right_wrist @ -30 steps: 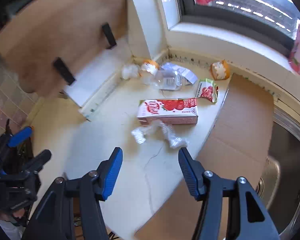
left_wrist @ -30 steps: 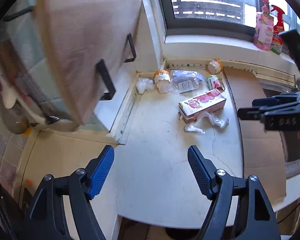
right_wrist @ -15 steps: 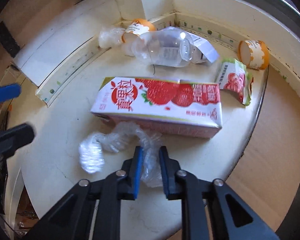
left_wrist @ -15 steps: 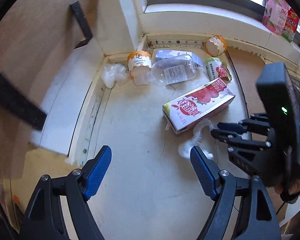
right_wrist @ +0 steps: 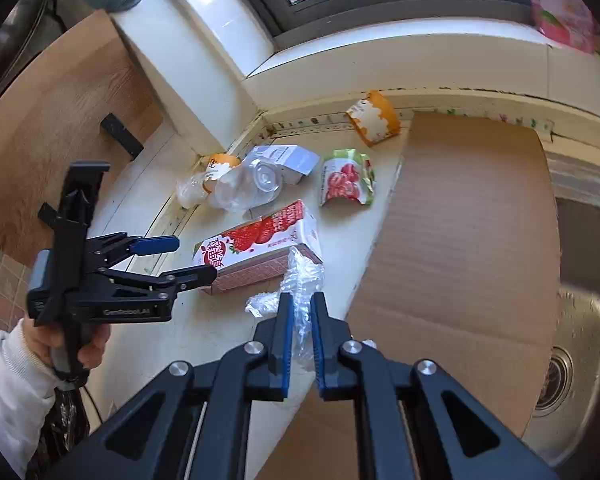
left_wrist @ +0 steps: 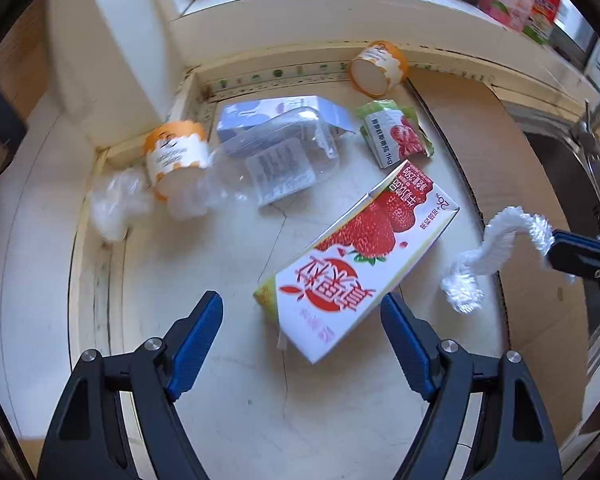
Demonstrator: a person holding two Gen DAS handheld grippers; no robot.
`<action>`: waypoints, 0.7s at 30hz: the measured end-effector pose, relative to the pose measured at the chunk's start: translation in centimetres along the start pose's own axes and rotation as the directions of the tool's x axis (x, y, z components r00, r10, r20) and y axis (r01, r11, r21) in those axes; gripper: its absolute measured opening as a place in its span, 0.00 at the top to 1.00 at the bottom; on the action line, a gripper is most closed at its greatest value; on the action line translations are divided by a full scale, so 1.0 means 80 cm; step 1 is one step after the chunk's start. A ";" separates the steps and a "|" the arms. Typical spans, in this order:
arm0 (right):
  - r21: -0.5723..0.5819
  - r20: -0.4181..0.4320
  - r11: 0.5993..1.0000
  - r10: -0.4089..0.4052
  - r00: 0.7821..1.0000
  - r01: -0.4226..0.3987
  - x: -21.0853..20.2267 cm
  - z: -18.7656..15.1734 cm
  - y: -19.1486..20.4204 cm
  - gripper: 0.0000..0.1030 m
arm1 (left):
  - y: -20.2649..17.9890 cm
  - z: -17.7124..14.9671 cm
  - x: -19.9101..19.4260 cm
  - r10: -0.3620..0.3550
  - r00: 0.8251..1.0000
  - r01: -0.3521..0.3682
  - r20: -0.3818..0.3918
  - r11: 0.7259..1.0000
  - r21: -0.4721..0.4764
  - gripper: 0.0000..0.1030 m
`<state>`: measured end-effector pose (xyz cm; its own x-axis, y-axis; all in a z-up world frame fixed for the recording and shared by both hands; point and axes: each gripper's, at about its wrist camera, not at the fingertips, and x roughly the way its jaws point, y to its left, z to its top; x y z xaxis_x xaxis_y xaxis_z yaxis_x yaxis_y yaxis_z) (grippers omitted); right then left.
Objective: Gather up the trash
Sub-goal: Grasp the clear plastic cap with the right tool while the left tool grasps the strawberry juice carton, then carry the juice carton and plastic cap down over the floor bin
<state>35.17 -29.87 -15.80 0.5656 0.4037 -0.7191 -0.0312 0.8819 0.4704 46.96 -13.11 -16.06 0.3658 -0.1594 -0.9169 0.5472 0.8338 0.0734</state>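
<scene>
Plastic wrap (right_wrist: 301,280), crumpled and clear, is clamped between the right gripper (right_wrist: 300,334) pads and hangs lifted off the counter (left_wrist: 228,360) at its right edge. The left gripper (left_wrist: 301,330) hovers with jaws spread wide, straddling the near end of the strawberry milk carton (left_wrist: 359,256) without pressing it. Judged next: close on the carton and carry both pieces to a bin, none in view

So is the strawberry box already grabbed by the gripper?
No, the strawberry carton lies on the counter between the left gripper's open fingers, untouched.
</scene>
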 end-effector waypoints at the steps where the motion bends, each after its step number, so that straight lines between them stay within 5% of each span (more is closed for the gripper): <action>1: 0.013 0.001 1.000 0.004 1.000 -0.004 0.001 0.000 -0.003 0.92 | -0.003 0.002 0.005 -0.002 1.000 0.001 0.003 0.999 0.032 0.22; 6: 0.037 -0.014 0.999 0.004 1.000 -0.003 0.006 -0.007 -0.010 0.92 | -0.020 0.007 0.030 0.011 1.000 -0.009 -0.007 0.983 0.183 0.22; 15: 0.033 -0.032 0.999 0.005 0.999 -0.004 0.017 -0.012 -0.005 0.92 | -0.022 0.003 0.041 -0.066 0.998 0.068 -0.020 0.972 0.227 0.22; 19: 0.032 -0.043 0.999 0.006 0.999 -0.005 0.020 -0.012 -0.003 0.92 | -0.022 -0.017 0.035 -0.096 0.995 0.099 -0.022 0.971 0.216 0.42; 21: 0.030 -0.044 1.000 0.008 0.999 -0.007 0.021 -0.013 -0.001 0.92 | -0.022 -0.024 0.032 -0.102 0.995 0.101 -0.007 0.974 0.201 0.42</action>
<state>35.27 -29.02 -17.57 0.5283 0.4212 -0.7373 -0.0103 0.8714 0.4904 45.45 -13.95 -19.28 0.3030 -0.2400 -0.9222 0.7213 0.6903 0.0573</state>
